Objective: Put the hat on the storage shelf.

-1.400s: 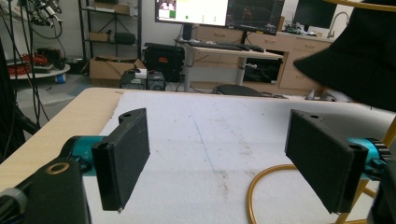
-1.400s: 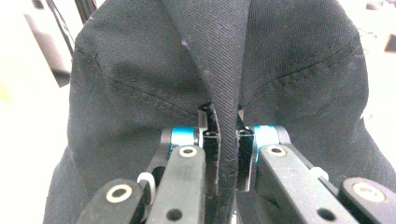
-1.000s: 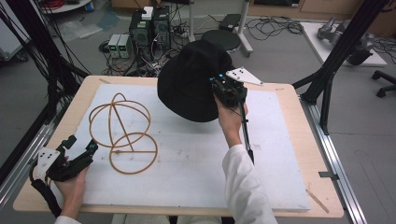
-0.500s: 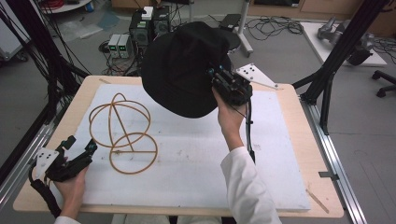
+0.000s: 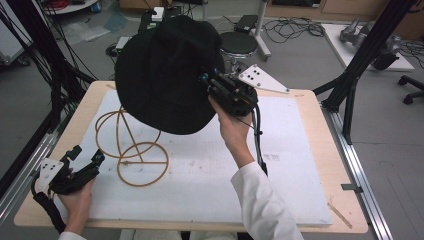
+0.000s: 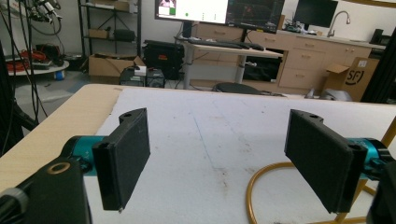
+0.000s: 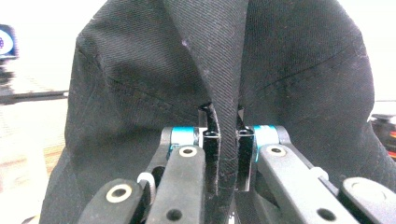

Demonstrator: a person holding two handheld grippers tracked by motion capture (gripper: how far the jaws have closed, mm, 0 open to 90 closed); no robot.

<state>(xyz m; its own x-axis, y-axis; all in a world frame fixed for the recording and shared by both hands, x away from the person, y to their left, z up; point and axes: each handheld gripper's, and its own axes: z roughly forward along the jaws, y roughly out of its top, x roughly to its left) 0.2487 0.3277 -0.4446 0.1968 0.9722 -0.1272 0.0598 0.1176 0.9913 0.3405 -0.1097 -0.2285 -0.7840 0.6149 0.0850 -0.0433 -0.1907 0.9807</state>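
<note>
Black hat (image 5: 167,75), pinched by right gripper (image 5: 212,85), has risen above the wire stand (image 5: 132,150).

a pale wooden table (image 5: 320,150) carries a white rectangular foam board (image 5: 210,175); a tan wire-loop stand (image 5: 135,155) rests on the board's left part.
</note>
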